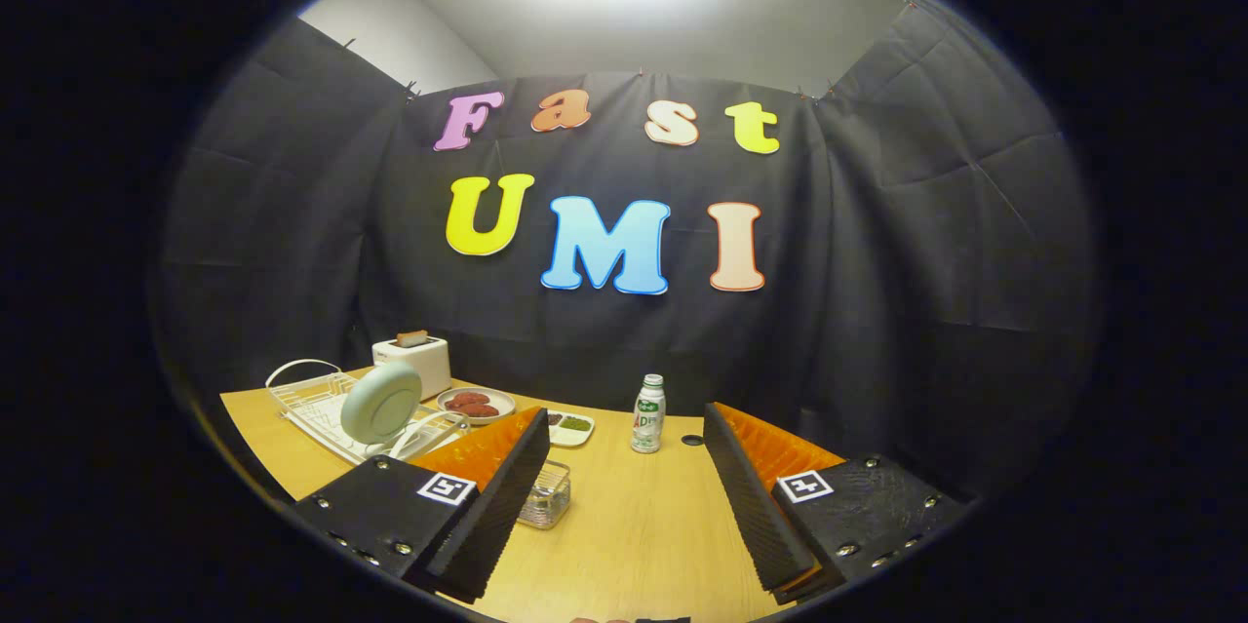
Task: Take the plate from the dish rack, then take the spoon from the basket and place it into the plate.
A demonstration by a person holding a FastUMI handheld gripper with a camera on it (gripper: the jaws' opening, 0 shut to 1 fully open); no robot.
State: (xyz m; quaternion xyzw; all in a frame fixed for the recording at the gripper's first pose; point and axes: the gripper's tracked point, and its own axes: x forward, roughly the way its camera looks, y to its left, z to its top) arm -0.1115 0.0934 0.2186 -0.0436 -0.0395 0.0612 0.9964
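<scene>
Pale-green plate [381, 401] stands on edge in the white dish rack [317, 404] beyond my left finger, while I hold the gripper [624, 496] level above the wooden table [634, 525], fingers spread wide and empty, a bottle [648, 414] ahead between them.

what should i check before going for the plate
1. Gripper open, nothing between the fingers: ok.
2. Plate standing on edge in the rack: ok.
3. Way to the plate: it lies beyond the left finger, so a swing left is needed: not ok yet.
4. Bare table ahead for setting the plate down: ok.
5. Bottle upright, away from the rack: ok.
6. Spoon in the basket: cannot tell.
</scene>
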